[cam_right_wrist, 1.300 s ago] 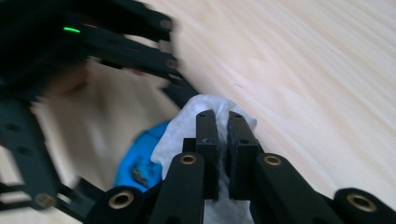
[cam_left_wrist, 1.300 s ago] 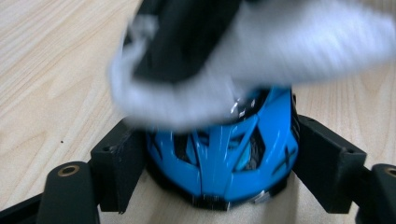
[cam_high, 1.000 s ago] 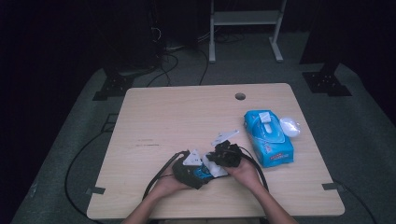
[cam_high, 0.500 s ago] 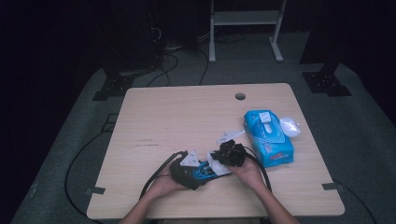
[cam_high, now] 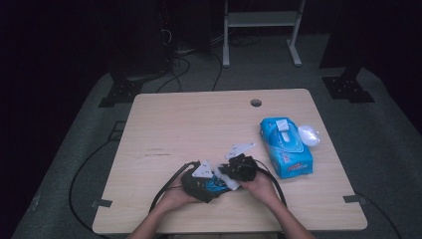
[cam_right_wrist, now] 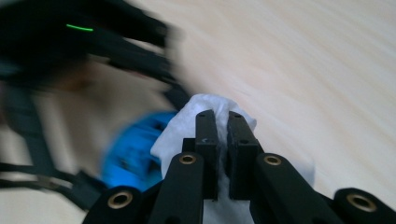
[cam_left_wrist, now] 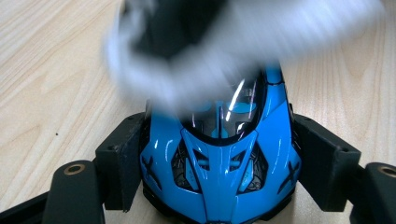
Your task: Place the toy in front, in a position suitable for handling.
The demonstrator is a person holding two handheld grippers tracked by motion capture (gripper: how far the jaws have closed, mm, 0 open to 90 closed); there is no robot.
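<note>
On the table (cam_high: 199,119), left tongs (cam_left_wrist: 210,154) clamp one blue toy car (cam_left_wrist: 219,172); right tongs (cam_right_wrist: 223,140) pinch one white wipe (cam_right_wrist: 187,130).

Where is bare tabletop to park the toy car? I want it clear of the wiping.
Free: the table's left half and the far strip around the round hole. Crowded: the near middle, where both hand-held grippers meet over the blue toy car and white wipe, and the right side by the wipes pack.

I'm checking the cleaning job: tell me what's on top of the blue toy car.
A white wipe lies blurred across the blue toy car, pinched by the right gripper. It covers the roof and the rear.
</note>
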